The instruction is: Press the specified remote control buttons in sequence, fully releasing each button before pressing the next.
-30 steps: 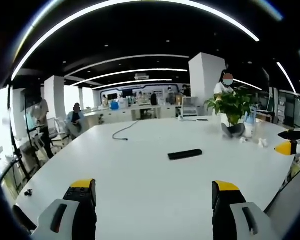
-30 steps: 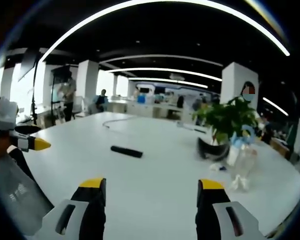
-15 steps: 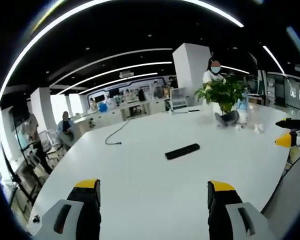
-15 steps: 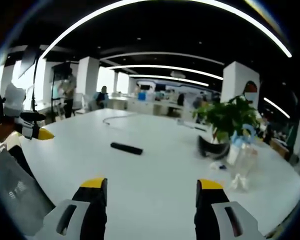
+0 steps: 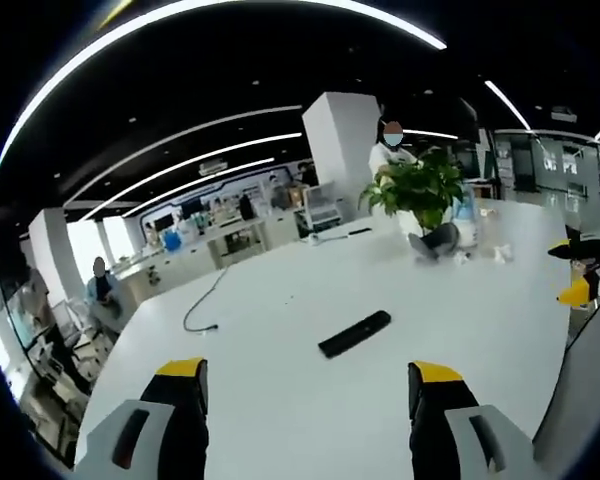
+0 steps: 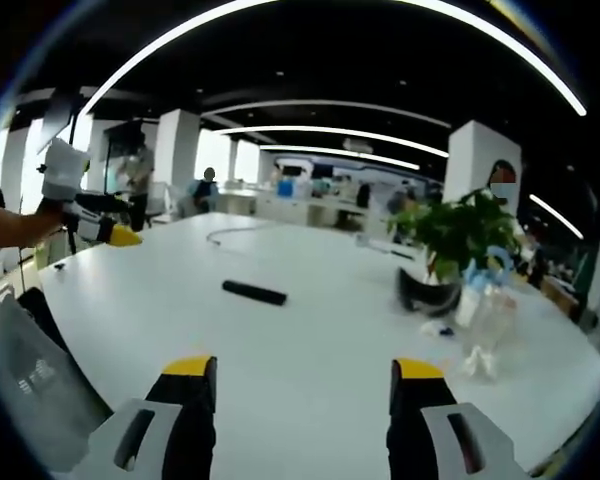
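The remote control [image 5: 354,333] is seen lying flat on the white surface [image 5: 280,400], out in the open middle of it, well apart from both tools. Taken from the remote control as landmark, a potted plant [image 6: 458,235] with a dark pot is found further off toward the far right edge, a clear plastic bottle [image 6: 485,330] stands near that plant, and a dark cable [image 5: 202,305] trails across the surface on the far side. The remote control is shown as a slim, flat, black bar, long and narrow; its buttons are too small to be made out. It is judged to be light, rigid and likely to slide on the smooth surface when pushed, so it is best steadied by a light pinch across its narrow sides near one end, while the buttons are pressed from above with a single jaw tip. The left tool [image 5: 310,375] is held spread wide with nothing between its yellow-tipped jaws, short of the remote control. The right tool [image 6: 300,372] is likewise held spread and empty, further back from it. The left tool is also visible [image 6: 100,225] in the right gripper view, raised above the surface edge.
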`<state>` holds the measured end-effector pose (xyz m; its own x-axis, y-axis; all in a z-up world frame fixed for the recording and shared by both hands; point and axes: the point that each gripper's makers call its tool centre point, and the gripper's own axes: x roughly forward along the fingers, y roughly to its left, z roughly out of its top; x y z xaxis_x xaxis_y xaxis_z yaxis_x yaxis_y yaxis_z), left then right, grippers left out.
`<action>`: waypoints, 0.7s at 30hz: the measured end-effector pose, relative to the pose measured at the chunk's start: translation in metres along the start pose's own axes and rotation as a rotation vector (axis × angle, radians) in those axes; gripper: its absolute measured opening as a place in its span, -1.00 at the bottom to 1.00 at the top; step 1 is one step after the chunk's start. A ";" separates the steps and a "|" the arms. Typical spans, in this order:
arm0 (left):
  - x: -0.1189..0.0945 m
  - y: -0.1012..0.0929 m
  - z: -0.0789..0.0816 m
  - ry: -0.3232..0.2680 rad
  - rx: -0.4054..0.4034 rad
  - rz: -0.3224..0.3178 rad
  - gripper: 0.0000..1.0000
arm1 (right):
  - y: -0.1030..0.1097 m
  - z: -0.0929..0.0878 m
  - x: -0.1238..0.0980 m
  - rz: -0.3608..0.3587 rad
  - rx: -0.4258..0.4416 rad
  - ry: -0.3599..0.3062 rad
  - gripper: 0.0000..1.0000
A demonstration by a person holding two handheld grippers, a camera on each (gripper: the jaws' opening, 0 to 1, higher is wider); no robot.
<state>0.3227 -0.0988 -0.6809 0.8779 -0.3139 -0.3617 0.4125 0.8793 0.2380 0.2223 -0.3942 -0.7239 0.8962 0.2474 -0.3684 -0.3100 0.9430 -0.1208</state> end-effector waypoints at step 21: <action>0.058 -0.011 0.047 -0.026 0.132 -0.163 0.51 | 0.001 -0.005 0.002 0.007 -0.010 0.030 0.34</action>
<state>0.3806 -0.1433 -0.6618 0.8024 -0.4584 -0.3820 0.5759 0.7625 0.2947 0.2222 -0.3934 -0.7292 0.8841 0.2471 -0.3967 -0.3195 0.9390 -0.1271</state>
